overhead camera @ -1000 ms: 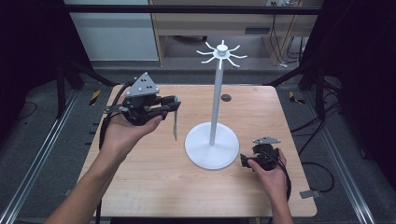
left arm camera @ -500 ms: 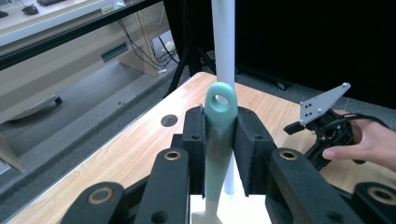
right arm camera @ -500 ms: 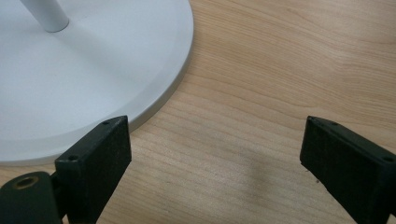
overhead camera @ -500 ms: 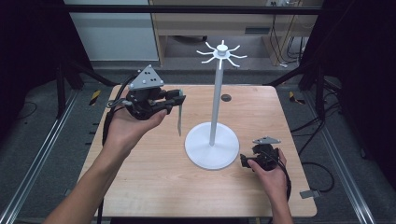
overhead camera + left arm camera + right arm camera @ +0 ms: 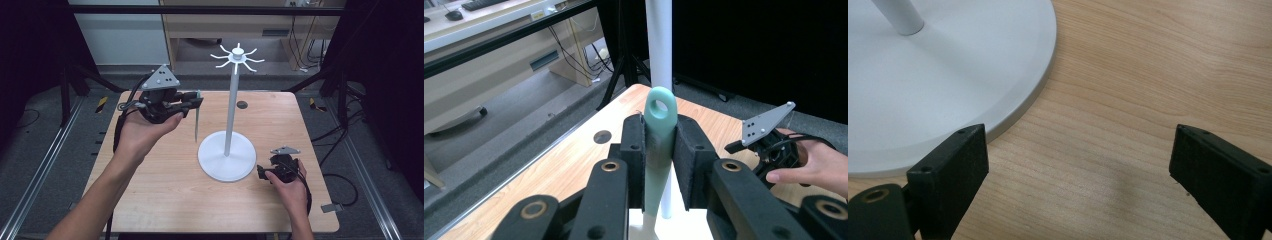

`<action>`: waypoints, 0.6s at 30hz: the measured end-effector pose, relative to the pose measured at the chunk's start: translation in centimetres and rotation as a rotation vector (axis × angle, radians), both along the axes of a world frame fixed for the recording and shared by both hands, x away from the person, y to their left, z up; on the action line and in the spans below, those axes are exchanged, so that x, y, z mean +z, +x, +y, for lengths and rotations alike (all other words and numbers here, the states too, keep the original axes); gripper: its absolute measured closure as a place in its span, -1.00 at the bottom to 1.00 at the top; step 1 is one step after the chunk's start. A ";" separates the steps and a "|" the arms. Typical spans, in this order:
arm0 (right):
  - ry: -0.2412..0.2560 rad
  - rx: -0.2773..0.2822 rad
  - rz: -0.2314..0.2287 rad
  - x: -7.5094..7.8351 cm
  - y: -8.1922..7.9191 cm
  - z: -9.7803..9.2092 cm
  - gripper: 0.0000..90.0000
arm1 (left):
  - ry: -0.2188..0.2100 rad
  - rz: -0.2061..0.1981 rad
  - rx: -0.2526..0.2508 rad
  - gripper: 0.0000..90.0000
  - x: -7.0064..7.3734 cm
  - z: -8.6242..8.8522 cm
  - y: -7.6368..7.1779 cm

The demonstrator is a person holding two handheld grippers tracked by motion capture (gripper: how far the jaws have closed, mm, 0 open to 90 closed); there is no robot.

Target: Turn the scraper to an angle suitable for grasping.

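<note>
A white stand (image 5: 231,112) rises from a round base (image 5: 226,162) at the table's middle, with a ring of hooks (image 5: 237,54) at its top. My left gripper (image 5: 194,102) is held above the table just left of the pole, shut on a pale green utensil (image 5: 196,124) that hangs blade down. In the left gripper view the utensil's handle (image 5: 659,125), with a hole at its end, sticks up between the pads (image 5: 633,150), and the pole (image 5: 659,45) stands right behind it. My right gripper (image 5: 262,172) rests on the table beside the base's right edge, open and empty (image 5: 1078,150).
The wooden table (image 5: 165,190) has a small round hole (image 5: 242,104) behind the stand. Metal rails (image 5: 35,175) run along both sides on the grey floor. The base's rim (image 5: 1043,75) lies just left of my right gripper's jaws.
My left gripper has risen and moved right toward the pole, carrying the green utensil. The right gripper has stayed put.
</note>
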State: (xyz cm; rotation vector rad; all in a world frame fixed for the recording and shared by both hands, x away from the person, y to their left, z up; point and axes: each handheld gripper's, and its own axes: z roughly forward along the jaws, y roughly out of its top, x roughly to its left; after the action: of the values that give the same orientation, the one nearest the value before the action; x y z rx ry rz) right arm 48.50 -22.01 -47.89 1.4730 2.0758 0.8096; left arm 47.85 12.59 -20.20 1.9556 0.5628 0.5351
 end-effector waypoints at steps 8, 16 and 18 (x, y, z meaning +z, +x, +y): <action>-0.003 0.002 -0.002 0.0 0.0 0.0 -0.79 | -0.001 -0.012 0.007 0.82 0.6 -0.2 0.1; -0.004 0.002 0.000 0.0 0.0 0.0 -0.79 | -0.033 -0.017 0.046 0.84 1.1 -0.5 0.5; -0.003 0.003 -0.001 0.0 0.0 0.0 -0.79 | -0.036 -0.018 0.055 0.84 1.4 -0.6 0.8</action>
State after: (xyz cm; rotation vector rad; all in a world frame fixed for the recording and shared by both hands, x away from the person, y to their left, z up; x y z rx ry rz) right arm 48.50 -22.00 -47.91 1.4677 2.0782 0.8077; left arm 48.62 12.02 -18.84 1.9043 0.6125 0.5726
